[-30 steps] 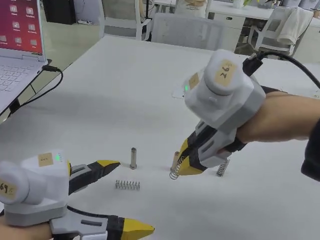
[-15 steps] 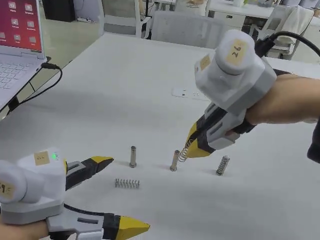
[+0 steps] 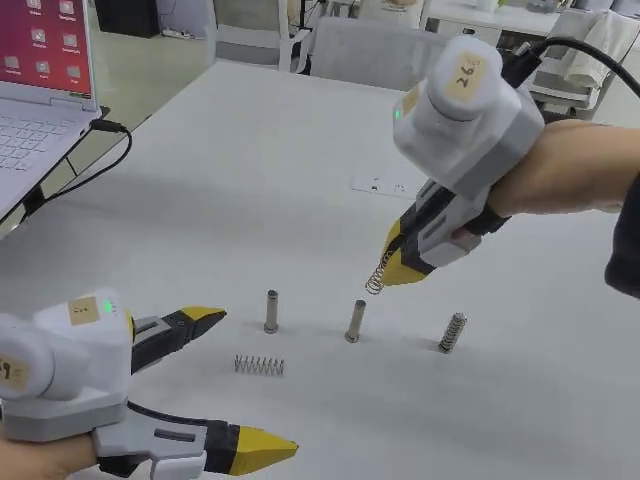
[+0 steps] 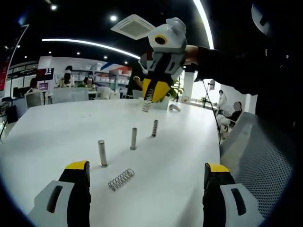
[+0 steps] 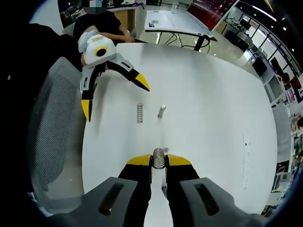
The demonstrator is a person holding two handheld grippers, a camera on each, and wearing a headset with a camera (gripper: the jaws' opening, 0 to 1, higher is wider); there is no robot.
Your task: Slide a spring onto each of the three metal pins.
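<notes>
My left gripper (image 3: pixel 255 385) hovers at the table's (image 3: pixel 250 170) near edge, jaws wide apart. Just past it a loose spring (image 3: pixel 259 365) lies flat. Beyond stand the left pin (image 3: pixel 271 311) and middle pin (image 3: pixel 356 321), both bare, and the right pin (image 3: pixel 446 346) wearing a fitted spring (image 3: pixel 453 330). Above the middle pin, my right gripper (image 3: pixel 387 273) is clamped on a held spring (image 3: pixel 376 279), clear of the pin.

- A pale yellow paper sticker (image 3: pixel 466 72) on the round white top of the right gripper (image 3: pixel 385 275) bears the handwritten number "26".
- A second pale yellow sticker (image 3: pixel 409 99) sits on that gripper's side; its writing is too small to read.
- A pale yellow sticker (image 3: pixel 10 373) on the round white end of the left gripper (image 3: pixel 250 383) is cut by the picture's edge; a handwritten "9" shows.
- Another small yellow sticker (image 3: pixel 85 311) on top of the left gripper carries marks that cannot be read.
- The red laptop screen (image 3: pixel 45 45) shows rows of small icons with captions too small to read.
</notes>
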